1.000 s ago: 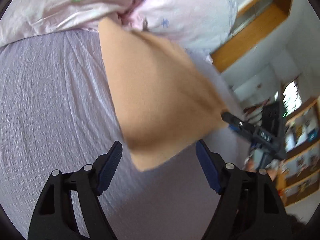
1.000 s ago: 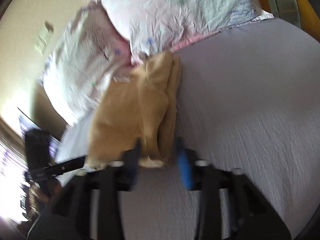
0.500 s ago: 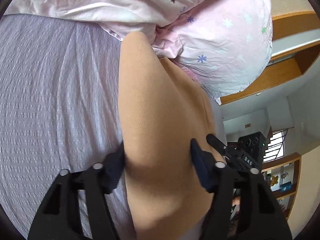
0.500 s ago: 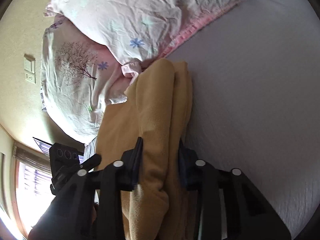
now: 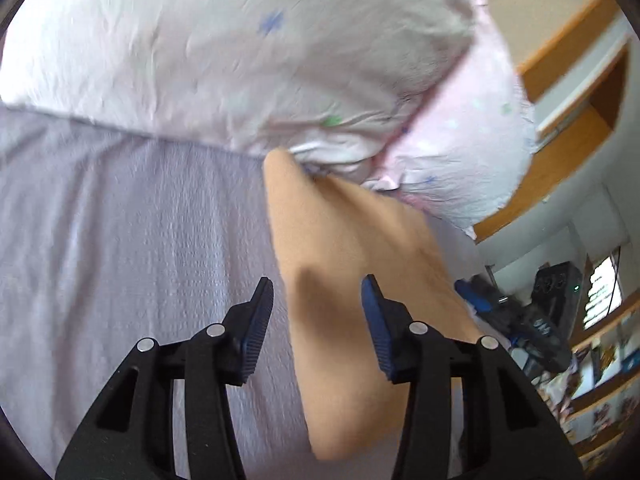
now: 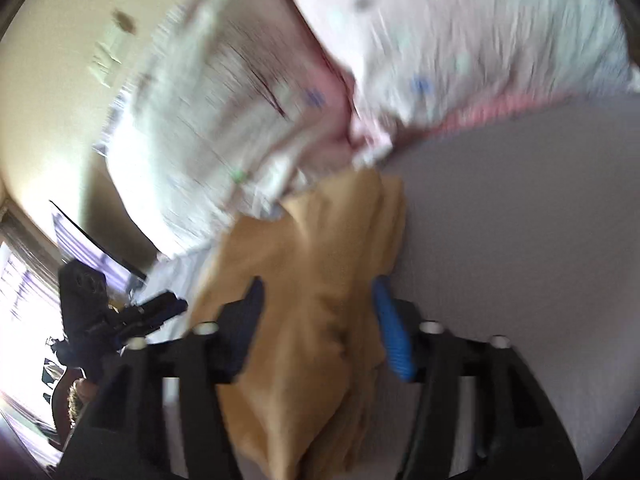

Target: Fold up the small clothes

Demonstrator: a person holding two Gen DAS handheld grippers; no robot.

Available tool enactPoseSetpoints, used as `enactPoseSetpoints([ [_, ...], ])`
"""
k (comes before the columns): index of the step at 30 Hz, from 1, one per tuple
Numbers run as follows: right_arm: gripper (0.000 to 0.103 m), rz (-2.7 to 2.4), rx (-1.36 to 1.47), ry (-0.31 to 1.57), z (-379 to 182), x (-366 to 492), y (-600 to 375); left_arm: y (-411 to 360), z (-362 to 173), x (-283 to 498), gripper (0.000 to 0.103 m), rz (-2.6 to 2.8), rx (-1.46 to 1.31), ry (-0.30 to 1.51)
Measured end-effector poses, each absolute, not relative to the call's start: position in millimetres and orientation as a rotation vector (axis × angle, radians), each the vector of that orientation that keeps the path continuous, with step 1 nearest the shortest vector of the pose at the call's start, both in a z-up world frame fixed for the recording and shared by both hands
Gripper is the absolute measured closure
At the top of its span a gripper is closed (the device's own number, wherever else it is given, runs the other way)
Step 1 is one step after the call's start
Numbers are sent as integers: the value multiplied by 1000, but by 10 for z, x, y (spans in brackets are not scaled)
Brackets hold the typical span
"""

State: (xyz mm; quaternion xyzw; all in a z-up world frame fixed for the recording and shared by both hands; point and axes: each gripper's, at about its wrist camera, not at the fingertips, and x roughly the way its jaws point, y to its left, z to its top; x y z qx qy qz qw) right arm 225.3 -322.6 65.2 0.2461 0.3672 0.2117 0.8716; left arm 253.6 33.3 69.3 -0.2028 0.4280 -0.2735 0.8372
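Tan garment (image 5: 360,280) lies folded on the lilac bedsheet (image 5: 140,240) against pillows (image 5: 240,60); left gripper (image 5: 318,320) and right gripper (image 6: 318,316) both spread, released, folding apparently near finished.

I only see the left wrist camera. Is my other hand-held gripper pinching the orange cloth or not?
Observer: Not pinching. In the right wrist view the right hand-held gripper is open, with one finger on each side of the tan cloth.
Operator: The cloth looks like one flat piece to me. Is it?
Observer: No. From the right side you can see several layers folded over each other, bunched along the edge by the blue finger pad.
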Motion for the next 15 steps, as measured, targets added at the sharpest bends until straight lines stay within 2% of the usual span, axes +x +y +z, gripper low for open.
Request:
enactPoseSetpoints([
  [2,21,520,532,702,811,2032,-3224,251,840,2222,40,-644,-392,850],
  [3,20,591,550,700,847,1913,-3186,209,856,2101,36,-674,-377,845],
  [5,16,683,573,736,819,1802,-3078,24,810,1883,33,-743,-336,860],
  [10,17,591,587,939,349,1797,-2919,-330,495,1692,32,-720,-205,952],
  [11,20,567,606,961,279,1819,-2955,-358,469,1669,32,-700,-175,952],
  [13,20,566,651,942,258,1688,-3085,-330,490,1562,32,-675,-146,916],
  [15,7,513,591,903,367,1490,-3163,-237,522,1454,20,-611,-121,885],
])
